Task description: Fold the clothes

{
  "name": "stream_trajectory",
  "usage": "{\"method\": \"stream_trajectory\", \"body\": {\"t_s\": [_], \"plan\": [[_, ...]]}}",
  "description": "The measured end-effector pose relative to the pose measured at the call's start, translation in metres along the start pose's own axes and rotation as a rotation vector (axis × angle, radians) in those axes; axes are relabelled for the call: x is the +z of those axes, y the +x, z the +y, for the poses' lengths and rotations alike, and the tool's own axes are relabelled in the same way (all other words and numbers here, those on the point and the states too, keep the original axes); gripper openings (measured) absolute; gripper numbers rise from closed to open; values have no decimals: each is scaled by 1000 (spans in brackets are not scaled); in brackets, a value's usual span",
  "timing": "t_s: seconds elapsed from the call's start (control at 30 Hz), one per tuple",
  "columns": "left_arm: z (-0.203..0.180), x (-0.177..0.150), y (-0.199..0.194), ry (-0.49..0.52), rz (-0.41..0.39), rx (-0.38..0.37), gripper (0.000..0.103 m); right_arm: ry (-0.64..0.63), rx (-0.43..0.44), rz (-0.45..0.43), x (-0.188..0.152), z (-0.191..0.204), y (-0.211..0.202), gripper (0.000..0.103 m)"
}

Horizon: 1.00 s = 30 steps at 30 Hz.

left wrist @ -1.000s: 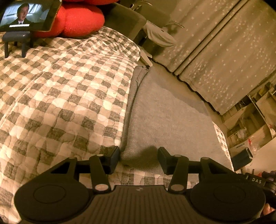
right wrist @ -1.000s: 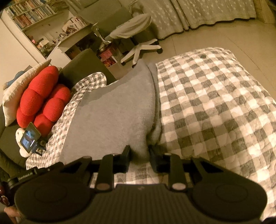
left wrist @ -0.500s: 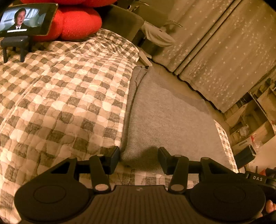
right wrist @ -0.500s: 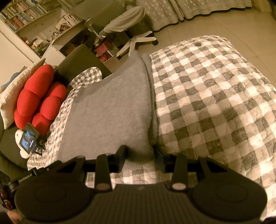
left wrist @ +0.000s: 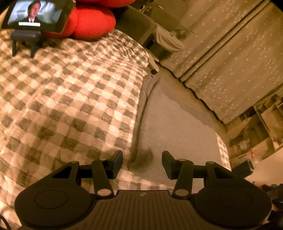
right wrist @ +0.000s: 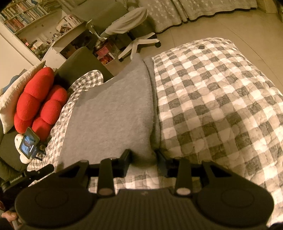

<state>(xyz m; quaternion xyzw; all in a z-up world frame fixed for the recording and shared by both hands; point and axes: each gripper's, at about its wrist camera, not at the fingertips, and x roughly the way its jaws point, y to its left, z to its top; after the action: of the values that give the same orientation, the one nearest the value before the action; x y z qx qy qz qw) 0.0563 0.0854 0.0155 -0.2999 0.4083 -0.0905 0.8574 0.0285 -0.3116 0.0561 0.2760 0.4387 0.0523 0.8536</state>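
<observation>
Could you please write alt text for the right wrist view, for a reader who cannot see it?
The right gripper, jaws open, sits at the near edge of a folded grey garment lying flat on a checkered quilt. Red cushions and a phone on a stand lie to the left, an office chair beyond.

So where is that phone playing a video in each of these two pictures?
Left wrist view: the phone is at the top left corner, propped on a small dark stand on the checked quilt.
Right wrist view: the phone is small at the left edge, below the middle.
Shared landmark: the red cushion sits right behind the phone in both.
</observation>
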Motion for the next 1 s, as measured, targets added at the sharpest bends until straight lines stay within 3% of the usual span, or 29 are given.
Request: {"method": "stream_trajectory", "body": {"t_s": [0.27, 0.47, 0.5, 0.6, 0.63, 0.83, 1.0], "plan": [[-4, -8, 7, -7, 33, 26, 57, 1, 1, 10, 0, 0, -1, 35], [-16, -19, 17, 85, -7, 17, 56, -21, -1, 4, -2, 3, 1, 31], [-18, -19, 18, 107, -14, 20, 54, -28, -3, 2, -3, 4, 2, 28], [-17, -18, 21, 117, -10, 26, 16, -36, 0, -11, -3, 6, 0, 23], [-16, -17, 20, 111, -12, 22, 12, -38, 6, -18, -2, 6, -2, 22], [-23, -17, -5, 115, -79, 4, 9, -71, 22, -71, -3, 15, -17, 19], [-23, -32, -33, 95, -90, -15, 9, -62, 85, -129, -22, 14, -52, 19]]}}
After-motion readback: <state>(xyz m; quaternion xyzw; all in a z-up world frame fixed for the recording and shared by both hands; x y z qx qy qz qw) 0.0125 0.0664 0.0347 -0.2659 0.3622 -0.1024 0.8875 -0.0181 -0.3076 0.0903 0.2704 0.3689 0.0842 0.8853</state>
